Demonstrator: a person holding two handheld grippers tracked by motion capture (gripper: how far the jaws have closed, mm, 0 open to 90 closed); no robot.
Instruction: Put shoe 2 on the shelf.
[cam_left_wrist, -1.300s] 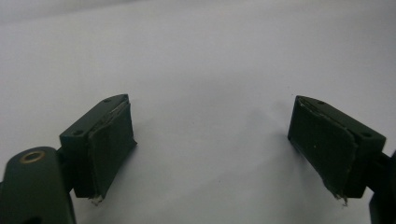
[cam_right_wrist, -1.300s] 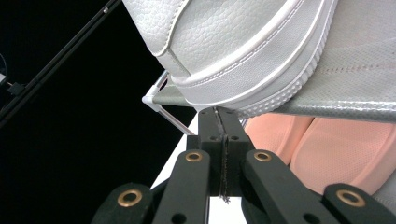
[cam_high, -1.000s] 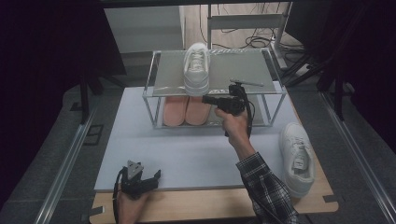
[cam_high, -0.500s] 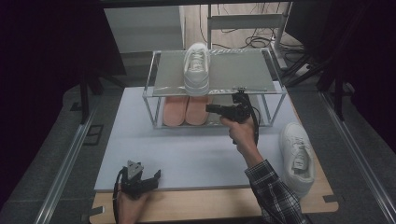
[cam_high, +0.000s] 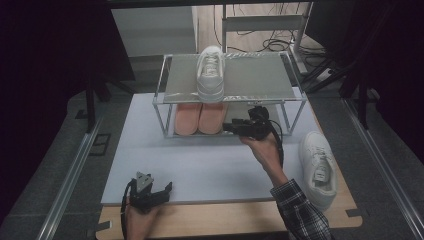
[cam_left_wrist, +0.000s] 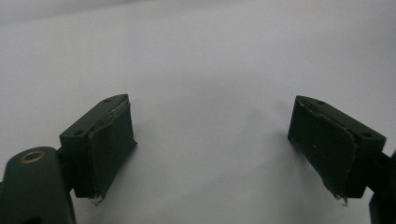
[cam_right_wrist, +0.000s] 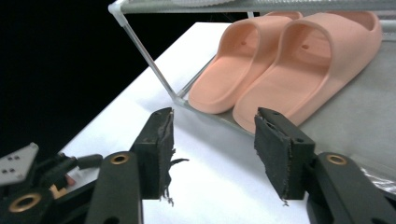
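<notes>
We see a two-tier metal shoe rack (cam_high: 161, 102) at the far side of a white table mat (cam_high: 200, 165). Top shelf holds one white sneaker (cam_high: 210, 72), upright, toe toward us, just left of the shelf's centre. Bottom shelf holds a pair of peach slides (cam_high: 200, 117), side by side & touching, on the left part of that shelf; the right part of the bottom shelf is bare. In the right gripper view the slides (cam_right_wrist: 285, 60) are smooth, moulded, one wide strap each w/ a small hole in it, open heels pointing toward the rack's front edge; they sit just inside the rack's front corner post (cam_right_wrist: 147, 56).

A second white sneaker (cam_high: 317, 167) lies on the table to the right of the mat, well apart from the rack, laces up, toe toward the rack.

Right gripper (cam_high: 229, 127) is held by the person's right hand (cam_high: 262, 147) at the rack's front, level w/ the bottom shelf, jaws pointing left at the slides & near them but not touching. In its own view we see the right gripper (cam_right_wrist: 212, 149) w/ jaws parted about halfway, nothing between them, worn pad edges fraying.

Left gripper (cam_high: 167, 189) rests at the mat's near-left edge in the person's left hand (cam_high: 137, 217), well apart from the rack. In its own view the left gripper (cam_left_wrist: 210, 149) has jaws spread wide, nothing gripped, w/ plain white mat beneath.
</notes>
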